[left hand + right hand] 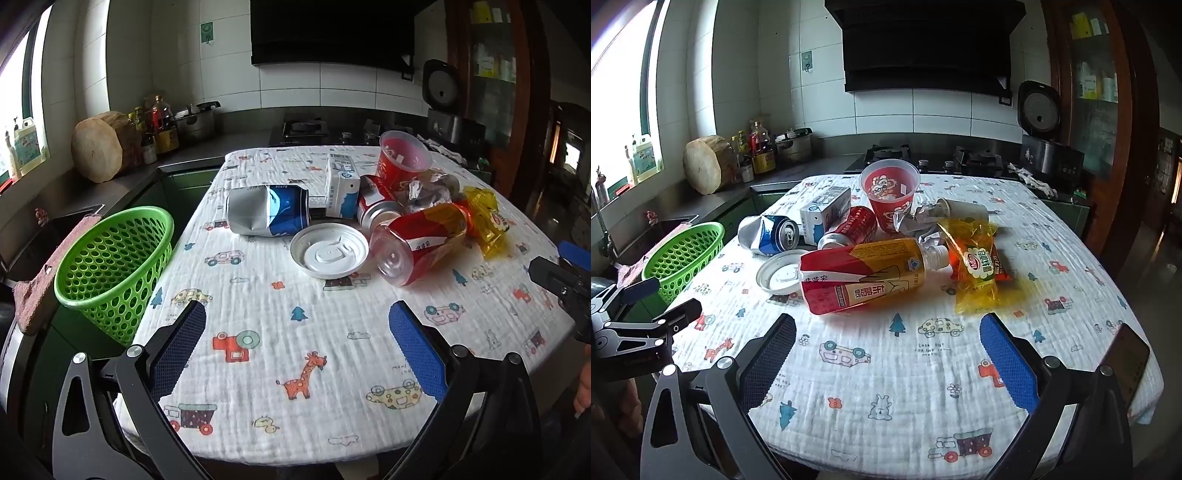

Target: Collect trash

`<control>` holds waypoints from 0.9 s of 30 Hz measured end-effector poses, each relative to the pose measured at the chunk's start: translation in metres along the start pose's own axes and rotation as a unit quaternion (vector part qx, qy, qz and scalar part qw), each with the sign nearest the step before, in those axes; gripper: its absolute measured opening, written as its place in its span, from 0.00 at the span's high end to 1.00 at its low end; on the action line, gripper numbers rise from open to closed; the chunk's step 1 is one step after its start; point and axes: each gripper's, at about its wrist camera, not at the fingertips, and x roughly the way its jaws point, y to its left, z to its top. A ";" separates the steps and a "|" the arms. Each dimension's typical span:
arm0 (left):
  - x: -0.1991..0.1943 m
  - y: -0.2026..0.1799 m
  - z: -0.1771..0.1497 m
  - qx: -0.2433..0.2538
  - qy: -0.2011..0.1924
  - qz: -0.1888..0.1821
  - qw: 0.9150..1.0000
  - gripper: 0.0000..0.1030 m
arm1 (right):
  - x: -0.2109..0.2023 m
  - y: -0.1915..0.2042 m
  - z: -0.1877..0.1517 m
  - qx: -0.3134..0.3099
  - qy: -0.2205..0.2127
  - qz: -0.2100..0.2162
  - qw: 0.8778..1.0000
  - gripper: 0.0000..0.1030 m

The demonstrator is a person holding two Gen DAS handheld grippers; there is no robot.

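On cloth-covered table (923,398), far centre: trash heap of plastic bottle (864,275), crushed can (768,234), white lid (777,275), yellow wrapper (975,269). Green basket (110,269) off left edge. Left gripper (297,343) and right gripper (888,354): jaws apart, empty, near edge.

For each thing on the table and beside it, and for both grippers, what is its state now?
left gripper: open, holds nothing
right gripper: open, holds nothing
green basket: upright, looks empty
blue can: crushed, lying down
red can: lying down
bottle: lying down, uncapped
red cup: upright, open
white lid: lying flat
milk carton: lying down
yellow wrapper: flat, crumpled
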 end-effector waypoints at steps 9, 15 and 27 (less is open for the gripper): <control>0.001 0.002 -0.001 -0.005 0.002 -0.001 1.000 0.05 | 0.001 0.001 -0.001 -0.001 0.001 -0.002 1.000 0.06; 0.001 0.002 -0.001 -0.003 0.001 0.000 1.000 0.05 | 0.002 0.001 -0.001 -0.001 0.001 -0.002 1.000 0.06; 0.000 0.001 0.000 -0.002 0.001 0.000 1.000 0.05 | 0.001 0.001 -0.001 0.000 0.001 -0.001 1.000 0.06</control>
